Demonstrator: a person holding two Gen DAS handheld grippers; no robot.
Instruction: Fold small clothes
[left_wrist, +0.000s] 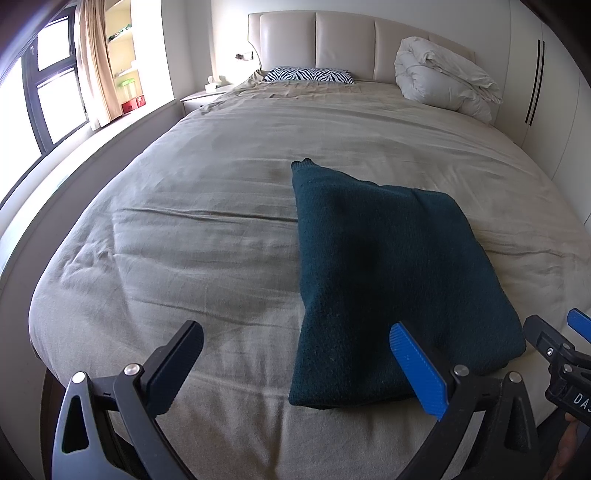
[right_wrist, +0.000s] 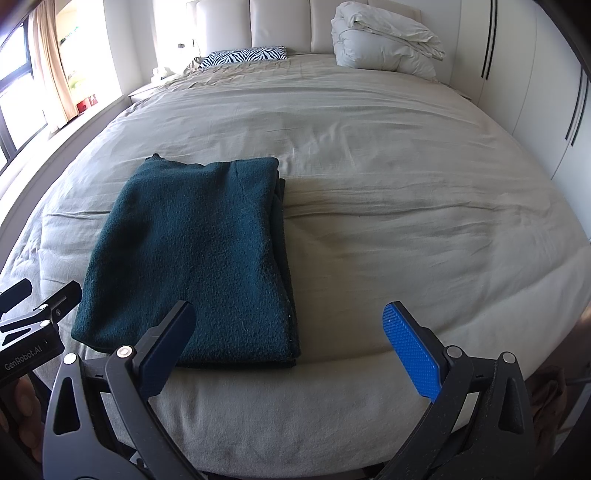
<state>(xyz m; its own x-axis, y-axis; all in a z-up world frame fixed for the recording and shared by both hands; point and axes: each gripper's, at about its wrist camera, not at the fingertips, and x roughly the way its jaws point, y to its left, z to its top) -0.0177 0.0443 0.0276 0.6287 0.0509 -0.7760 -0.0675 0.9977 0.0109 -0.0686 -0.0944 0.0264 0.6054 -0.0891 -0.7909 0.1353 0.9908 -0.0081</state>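
Both grippers hang wide apart and hold nothing: left gripper (left_wrist: 295, 369), right gripper (right_wrist: 291, 347). Just past them, the folded green sweater (right_wrist: 192, 258) lies flat near the bed's (right_wrist: 406, 221) front edge. To fold again, I'd grab both near corners together, evenly.

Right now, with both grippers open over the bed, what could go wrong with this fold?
The dark green garment lies folded near the bed's front edge, so a tug could drag it off. Its stacked layers show along the right side; pinching only the top one might undo the fold. The left gripper and right gripper sit close and may collide.
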